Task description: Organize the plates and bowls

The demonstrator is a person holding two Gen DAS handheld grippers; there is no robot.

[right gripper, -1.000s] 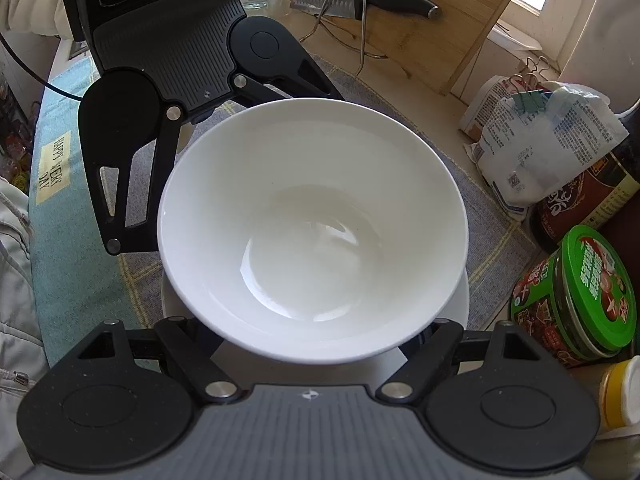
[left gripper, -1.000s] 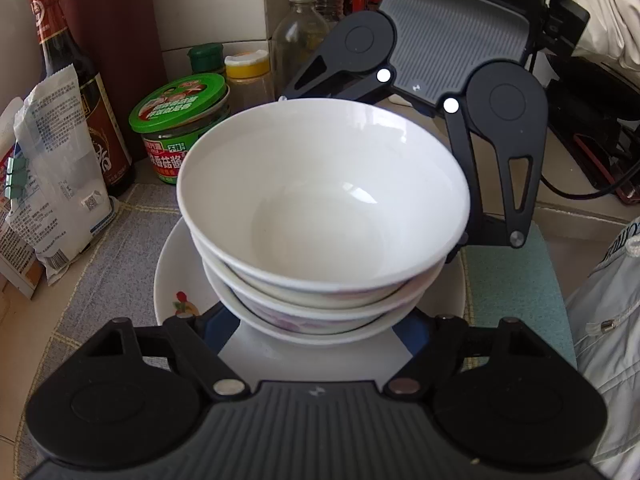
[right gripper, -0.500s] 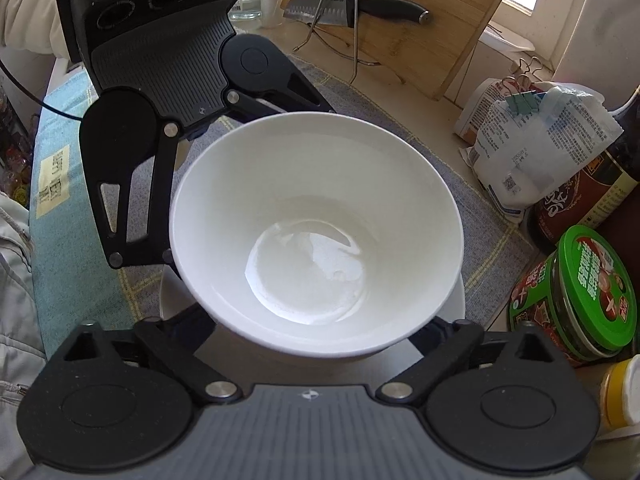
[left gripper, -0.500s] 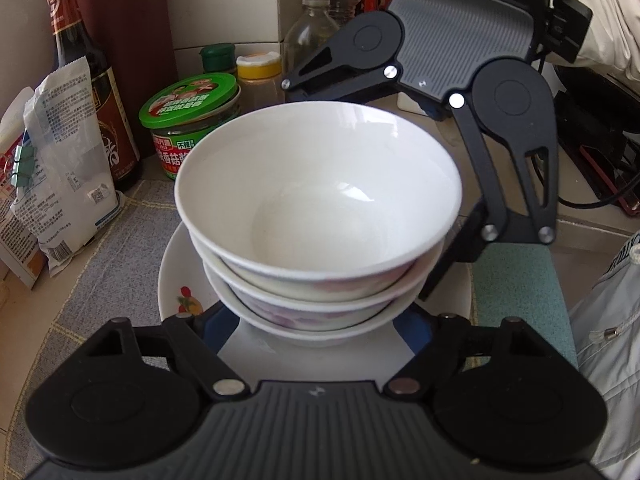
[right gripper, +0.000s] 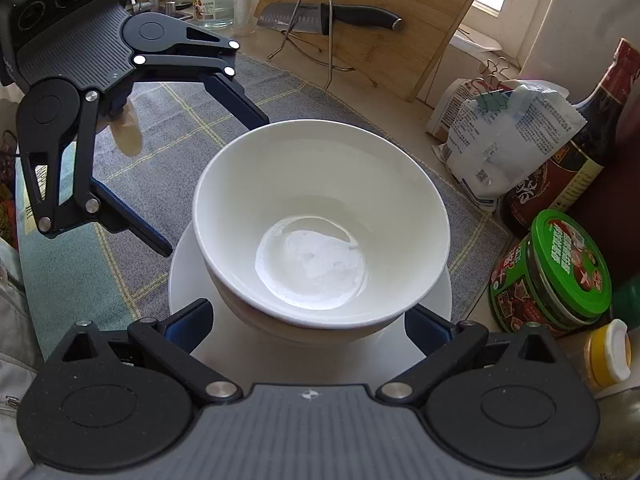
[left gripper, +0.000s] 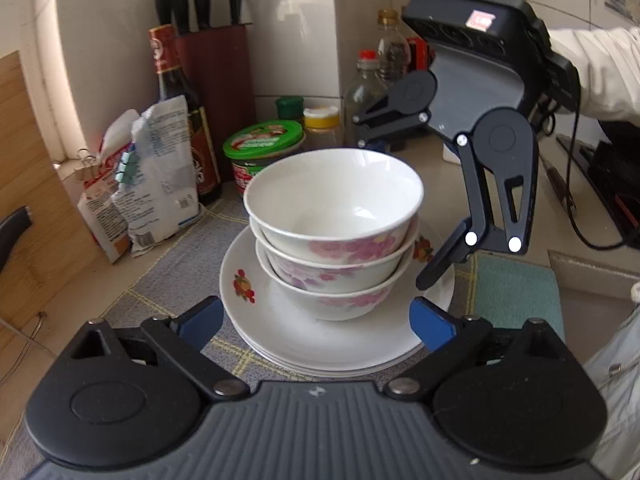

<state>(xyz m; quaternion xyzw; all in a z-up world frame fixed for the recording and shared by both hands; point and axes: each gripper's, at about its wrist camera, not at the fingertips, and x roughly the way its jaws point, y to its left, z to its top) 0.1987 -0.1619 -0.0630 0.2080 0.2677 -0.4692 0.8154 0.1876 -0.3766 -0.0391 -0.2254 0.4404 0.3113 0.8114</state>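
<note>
Both tools have let go since a second ago: the left tool (left gripper: 316,320) has drawn back from the stack, its jaws having just been opening, and the right tool (right gripper: 308,320) has spread wide too. Each now stands wide open with nothing gripped; the bowls sit between the blue fingers but no pad presses on them. Three nested bowls (left gripper: 334,216), white with pink flowers, rest on a pile of plates (left gripper: 280,320) that lies on a grey checked mat (left gripper: 168,280) on the tabletop, near a green-lidded tub (left gripper: 264,140) and a clipped bag (left gripper: 156,176). By the look of them these are glazed ceramic: stiff, smooth, fairly heavy as a stack, and likely to chip or slide if bumped. A hold on the top bowl's rim, or under the bottom plate's edge with both tools, seems safest.
</note>
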